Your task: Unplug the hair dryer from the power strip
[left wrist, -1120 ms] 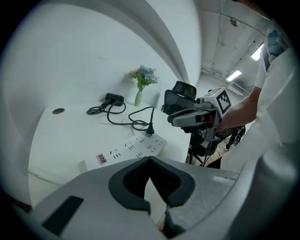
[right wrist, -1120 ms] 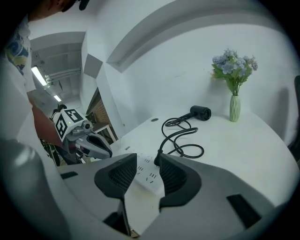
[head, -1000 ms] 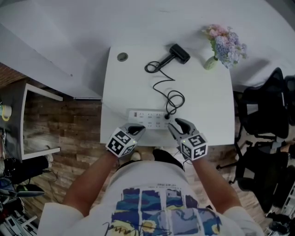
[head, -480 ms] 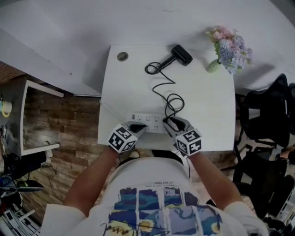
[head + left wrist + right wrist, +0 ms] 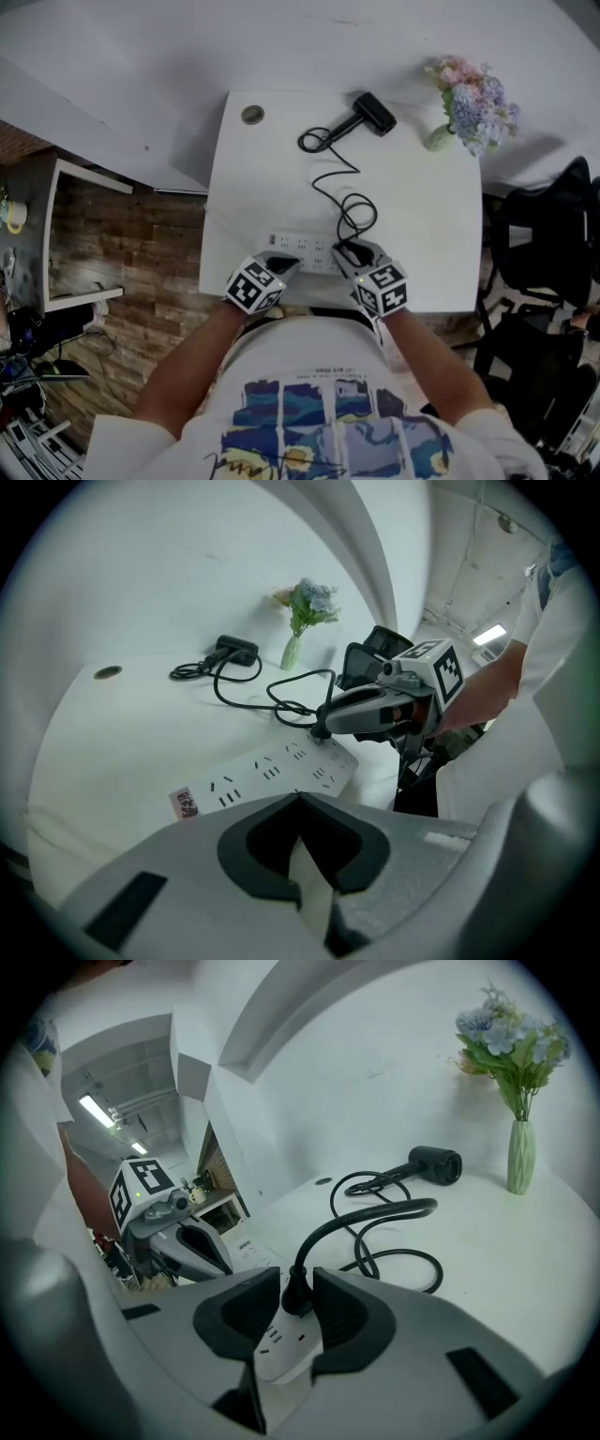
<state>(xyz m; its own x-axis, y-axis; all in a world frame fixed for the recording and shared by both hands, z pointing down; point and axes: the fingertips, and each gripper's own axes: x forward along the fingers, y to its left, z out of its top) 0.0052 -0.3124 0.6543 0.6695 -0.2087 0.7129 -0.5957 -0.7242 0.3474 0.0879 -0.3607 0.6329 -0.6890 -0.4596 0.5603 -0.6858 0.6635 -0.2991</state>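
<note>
A white power strip [image 5: 305,251] lies along the near edge of the white table [image 5: 422,234]. The black hair dryer [image 5: 373,110] lies at the far side. Its cord [image 5: 352,202] loops down to a black plug [image 5: 298,1299] seated in the strip's right end. My right gripper [image 5: 298,1293] has its jaws closing, and both pads touch the plug's sides. My left gripper [image 5: 279,263] is shut with nothing in it, its tips over the strip's left part. In the left gripper view the strip [image 5: 272,771] lies just beyond the shut tips.
A vase of flowers [image 5: 469,98] stands at the table's far right corner. A round cable grommet [image 5: 251,114] sits at the far left corner. A black office chair [image 5: 553,244] stands right of the table, a low shelf [image 5: 75,234] to the left.
Both grippers have come down and forward onto the power strip. The right gripper's wide-open jaws have moved around the plug and narrowed onto it.
</note>
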